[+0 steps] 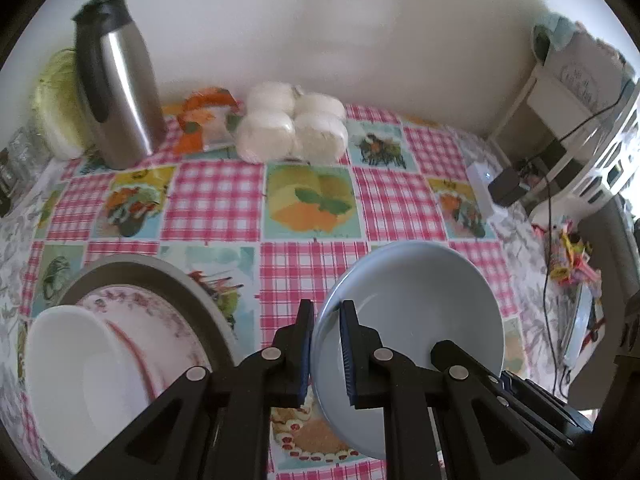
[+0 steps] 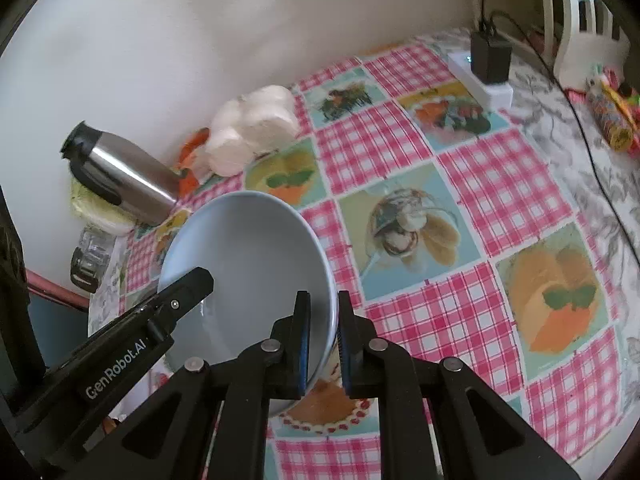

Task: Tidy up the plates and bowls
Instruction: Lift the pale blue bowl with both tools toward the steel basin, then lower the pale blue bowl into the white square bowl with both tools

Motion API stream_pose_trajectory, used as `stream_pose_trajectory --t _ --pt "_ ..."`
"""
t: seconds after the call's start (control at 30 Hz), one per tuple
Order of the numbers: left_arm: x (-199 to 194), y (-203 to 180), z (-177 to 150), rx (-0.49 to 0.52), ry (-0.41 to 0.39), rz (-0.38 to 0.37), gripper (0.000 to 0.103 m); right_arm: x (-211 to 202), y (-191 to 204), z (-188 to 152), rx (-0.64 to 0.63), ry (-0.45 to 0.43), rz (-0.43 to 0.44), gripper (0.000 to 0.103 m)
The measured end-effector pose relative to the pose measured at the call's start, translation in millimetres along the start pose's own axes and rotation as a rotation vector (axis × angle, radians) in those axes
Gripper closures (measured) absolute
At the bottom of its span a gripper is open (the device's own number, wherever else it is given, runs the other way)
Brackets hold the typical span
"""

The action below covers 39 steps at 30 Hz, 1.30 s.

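Pale-blue bowl [image 1: 416, 312] hides tablecloth [image 1: 216, 204] beneath.

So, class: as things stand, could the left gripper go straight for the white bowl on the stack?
Probably not yet. The left gripper is shut on the blue bowl, shared with the right gripper. Nothing blocks the white bowl itself.

1. The left wrist view is taken steeply downward along the left tongs [image 1: 326, 344], close above the worktop [image 1: 216, 204].
2. The right wrist view is taken likewise along the right tongs [image 2: 324, 344].
3. The pale blue bowl [image 1: 420, 304], flask [image 2: 124, 176] and wall are shared by both views.
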<state>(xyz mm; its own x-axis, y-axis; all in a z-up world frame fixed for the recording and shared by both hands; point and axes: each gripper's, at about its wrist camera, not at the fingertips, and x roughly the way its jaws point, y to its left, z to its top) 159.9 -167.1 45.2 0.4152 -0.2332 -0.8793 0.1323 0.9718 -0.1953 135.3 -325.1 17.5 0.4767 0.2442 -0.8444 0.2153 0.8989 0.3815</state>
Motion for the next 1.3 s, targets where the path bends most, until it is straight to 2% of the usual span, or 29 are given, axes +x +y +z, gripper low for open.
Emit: stream_pose_trajectory --t 0.13,0.6,0.93,1.3 --pt "-19.1 11.3 -3.7 -0.037 -0.021 -0.022 0.088 -13.3 15.1 -2.1 -0.03 -0.024 0.004 0.088" --pt "-73.5 59.9 -12.1 -0.116 -0.113 -0.018 0.088 -30.5 75.1 -15.9 -0.142 -0.052 0.071 0.087" --pt "-106.4 119.2 -23.0 -0.214 -0.164 -0.006 0.088 -27.7 129.8 -32.5 -0.235 -0.037 0.135 0.086" --pt "-121.2 172.4 -40.0 -0.316 -0.171 -0.013 0.088 -10.7 175.0 -54.0 -0.316 0.001 0.145 0.086"
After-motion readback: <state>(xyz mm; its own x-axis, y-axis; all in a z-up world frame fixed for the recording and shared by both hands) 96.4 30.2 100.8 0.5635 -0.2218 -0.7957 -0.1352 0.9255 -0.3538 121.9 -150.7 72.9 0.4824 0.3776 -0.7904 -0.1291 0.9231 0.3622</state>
